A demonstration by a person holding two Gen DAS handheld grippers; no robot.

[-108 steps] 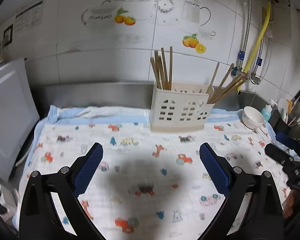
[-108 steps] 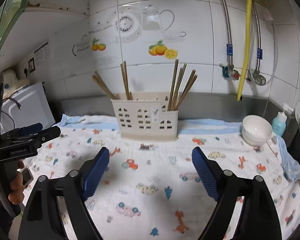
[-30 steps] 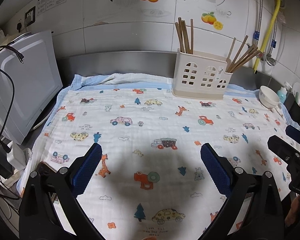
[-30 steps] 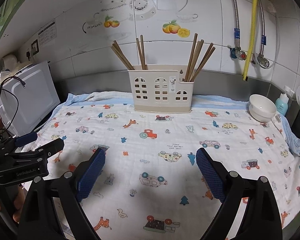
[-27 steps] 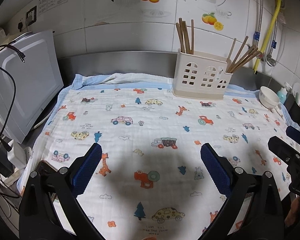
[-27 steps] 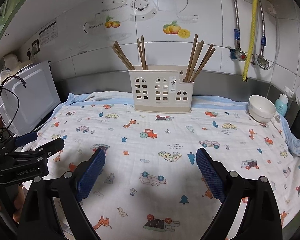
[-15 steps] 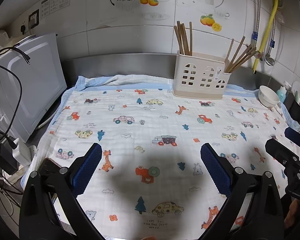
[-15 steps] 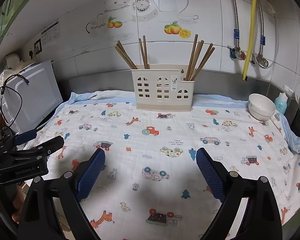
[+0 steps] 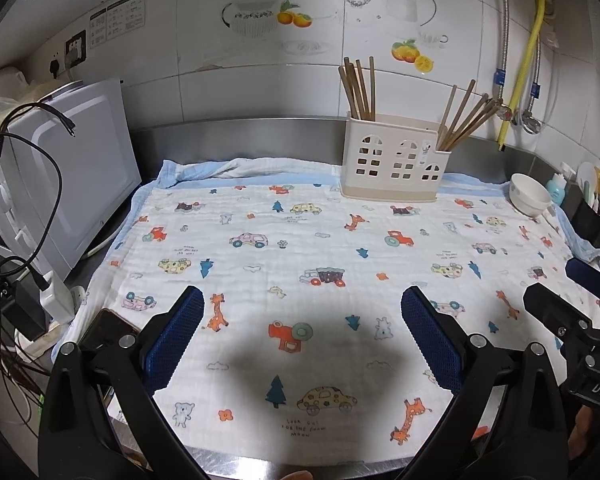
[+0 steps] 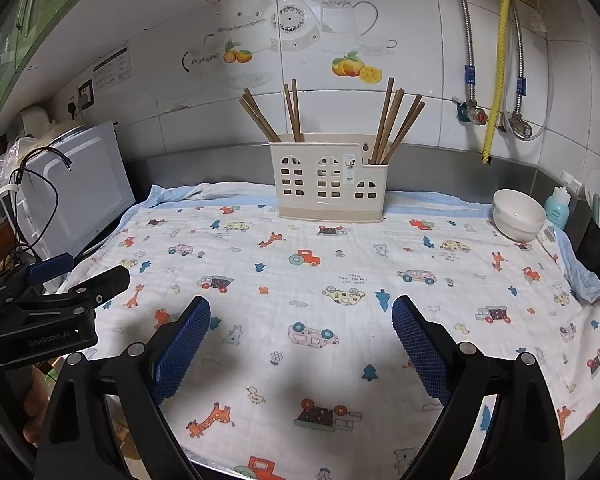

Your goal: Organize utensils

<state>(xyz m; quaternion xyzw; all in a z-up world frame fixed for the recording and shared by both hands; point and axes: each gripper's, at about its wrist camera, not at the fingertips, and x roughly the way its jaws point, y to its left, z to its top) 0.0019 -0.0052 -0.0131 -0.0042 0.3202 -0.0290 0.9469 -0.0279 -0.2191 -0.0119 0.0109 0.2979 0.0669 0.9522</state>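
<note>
Both grippers hang over the near edge of the counter [image 9: 260,468], well apart from the work. The left gripper [image 9: 300,320] stands with its jaws wide and nothing between them; the right gripper [image 10: 300,332] is likewise spread wide and empty.

The cream utensil holder [image 10: 328,184] sits at the back of the counter, on the far edge of the printed cloth [image 10: 340,280], close to the steel backsplash. The wooden chopsticks [image 10: 396,124] stand in it: one cluster in the left compartment, another leaning out of the lower right compartment (the middle compartment appears empty). No utensil lies loose on the cloth.

Assessment: the chopsticks are probably light, stiff and thin, and smooth enough to pivot in the pads. The exposed upper shaft is the sensible place to take hold, clamped across the width. The holder looks light and could tip or slide on the soft cloth if a stick drags. A white bowl [image 10: 518,214] stands right of the holder.
</note>
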